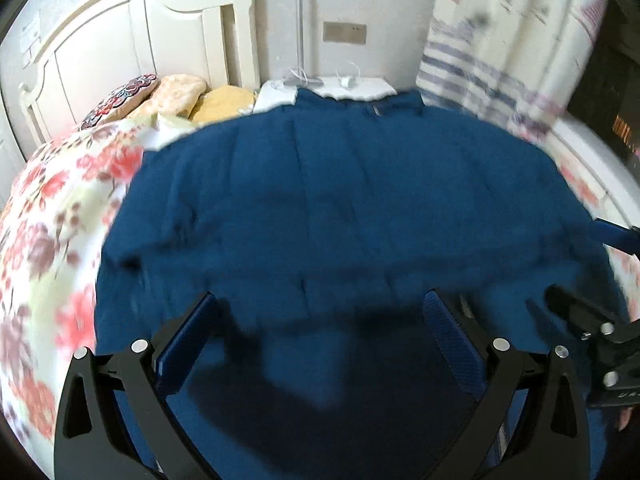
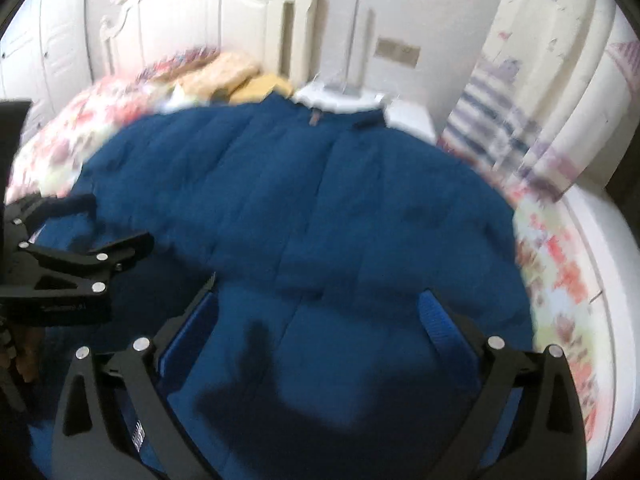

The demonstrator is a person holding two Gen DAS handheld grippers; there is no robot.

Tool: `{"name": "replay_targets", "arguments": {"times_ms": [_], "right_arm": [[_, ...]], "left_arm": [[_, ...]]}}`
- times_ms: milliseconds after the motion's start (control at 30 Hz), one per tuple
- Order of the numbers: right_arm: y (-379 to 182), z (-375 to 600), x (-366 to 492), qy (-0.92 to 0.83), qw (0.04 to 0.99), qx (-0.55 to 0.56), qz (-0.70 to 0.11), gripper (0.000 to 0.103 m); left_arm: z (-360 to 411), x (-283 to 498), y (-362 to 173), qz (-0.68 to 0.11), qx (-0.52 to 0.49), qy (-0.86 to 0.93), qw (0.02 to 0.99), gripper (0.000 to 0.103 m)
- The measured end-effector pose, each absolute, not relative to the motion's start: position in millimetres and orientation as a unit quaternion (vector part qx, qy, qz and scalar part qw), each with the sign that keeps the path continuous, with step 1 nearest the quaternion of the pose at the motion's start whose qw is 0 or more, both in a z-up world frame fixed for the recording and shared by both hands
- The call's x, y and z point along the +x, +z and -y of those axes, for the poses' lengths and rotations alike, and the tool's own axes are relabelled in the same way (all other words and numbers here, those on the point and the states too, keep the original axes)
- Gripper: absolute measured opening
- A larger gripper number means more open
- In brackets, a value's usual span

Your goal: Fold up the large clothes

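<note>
A large dark blue garment [image 1: 320,208] lies spread flat on the bed and fills the middle of both views [image 2: 288,208]. Its collar end points to the far side near the nightstand. My left gripper [image 1: 320,308] is open and empty, just above the garment's near part. My right gripper [image 2: 320,300] is open and empty too, above the same near part. Each gripper shows at the edge of the other's view: the right one [image 1: 592,320] on the right, the left one [image 2: 80,248] on the left. Both views are motion-blurred.
The bed has a floral cover [image 1: 52,232] on the left and right [image 2: 560,272]. Pillows [image 1: 180,92] lie against a white headboard [image 1: 120,32]. A white nightstand [image 1: 340,86] stands beyond the garment. A striped curtain [image 1: 500,52] hangs at the right.
</note>
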State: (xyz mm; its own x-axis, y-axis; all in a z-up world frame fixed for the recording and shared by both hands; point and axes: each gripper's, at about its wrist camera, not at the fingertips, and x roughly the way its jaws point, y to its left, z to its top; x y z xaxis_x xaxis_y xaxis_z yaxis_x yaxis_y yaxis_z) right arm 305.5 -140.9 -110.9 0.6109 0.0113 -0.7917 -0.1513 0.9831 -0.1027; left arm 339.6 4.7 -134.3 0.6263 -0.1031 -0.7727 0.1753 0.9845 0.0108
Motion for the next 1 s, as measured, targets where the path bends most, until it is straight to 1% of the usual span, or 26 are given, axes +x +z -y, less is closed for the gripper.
{"name": "replay_targets", "arguments": {"times_ms": [33,67,100,167,233,267,333,400,467,500,600,700,767,867,900,933,1000], "right_arm": [[-126,141,306,0.046,0.882,-0.082,-0.461,0.090],[-139,141,305,0.050,0.877,-0.071,-0.472,0.088],[-141,145,303,0.050,0.885,-0.061,-0.459,0.090],[-141,146,302,0.051,0.884,-0.056,-0.462,0.090],[-134,149,297,0.046,0.882,-0.054,-0.466,0.086],[-129,156,292,0.038,0.886,-0.047,-0.459,0.084],[-124,178,282,0.000,0.894,-0.029,-0.448,0.084],[-129,204,278,-0.048,0.889,-0.019,-0.456,0.089],[-138,228,276,-0.045,0.883,0.027,-0.466,0.094],[-138,233,276,-0.038,0.882,0.044,-0.468,0.094],[-133,222,275,-0.057,0.883,0.009,-0.465,0.094],[-116,209,261,-0.026,0.900,0.008,-0.434,0.094],[-110,194,255,-0.004,0.904,-0.006,-0.427,0.094],[-130,155,262,0.041,0.879,-0.062,-0.471,0.094],[-137,149,265,0.032,0.877,-0.078,-0.474,0.101],[-138,149,265,0.023,0.882,-0.077,-0.464,0.101],[-138,156,267,0.031,0.880,-0.057,-0.471,0.100]], "left_arm": [[-1,337,-143,-0.436,0.056,-0.073,0.895,0.098],[1,337,-151,-0.445,0.063,-0.071,0.890,0.099],[0,337,-154,-0.446,0.057,-0.072,0.890,0.099],[-4,340,-154,-0.451,0.049,-0.075,0.888,0.099],[-8,339,-153,-0.452,0.045,-0.076,0.888,0.099],[-15,336,-149,-0.444,0.042,-0.063,0.893,0.099],[-34,334,-146,-0.435,0.020,-0.035,0.899,0.099],[-65,337,-151,-0.443,-0.026,0.011,0.896,0.099],[-81,341,-152,-0.441,-0.070,0.012,0.895,0.098],[-79,342,-152,-0.442,-0.061,0.020,0.895,0.098],[-58,343,-155,-0.448,0.001,0.049,0.893,0.098],[-54,327,-143,-0.431,-0.012,0.034,0.902,0.098],[-38,312,-131,-0.419,-0.015,-0.012,0.908,0.098],[-4,301,-139,-0.438,0.042,-0.066,0.895,0.098],[5,303,-151,-0.452,0.064,-0.062,0.888,0.099],[8,303,-157,-0.451,0.072,-0.057,0.888,0.099],[2,305,-160,-0.449,0.049,-0.066,0.890,0.099]]}}
